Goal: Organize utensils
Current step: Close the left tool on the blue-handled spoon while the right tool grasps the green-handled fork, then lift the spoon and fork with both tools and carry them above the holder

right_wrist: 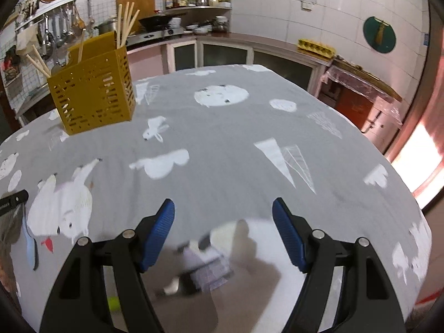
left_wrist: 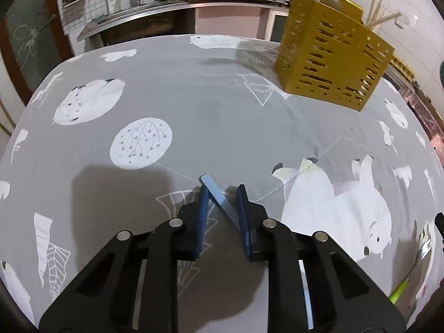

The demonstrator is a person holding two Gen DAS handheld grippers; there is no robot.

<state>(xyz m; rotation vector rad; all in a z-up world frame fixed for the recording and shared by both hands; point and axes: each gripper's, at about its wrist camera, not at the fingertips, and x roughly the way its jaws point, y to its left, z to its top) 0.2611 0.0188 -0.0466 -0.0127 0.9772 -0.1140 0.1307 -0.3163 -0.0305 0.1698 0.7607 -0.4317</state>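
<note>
On the tabletop [left_wrist: 194, 116], the left gripper [left_wrist: 223, 194] jaws pinch a pale blue handle [left_wrist: 219, 195].
Next: carry it to the yellow holder [left_wrist: 333, 55] (chopsticks inside); right gripper [right_wrist: 223, 208] jaws open, empty.

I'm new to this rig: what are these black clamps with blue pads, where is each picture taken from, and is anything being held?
No robot here: a person carries a hand-held gripper in each hand, with a fisheye camera looking along its fingers. In the left wrist view, the left hand-held gripper has its blue pads closed on a flat light-blue handle at the grey printed tablecloth. In the right wrist view, the right hand-held gripper is open, holding nothing. A yellow slotted utensil holder with chopsticks stands at the far side.
</note>
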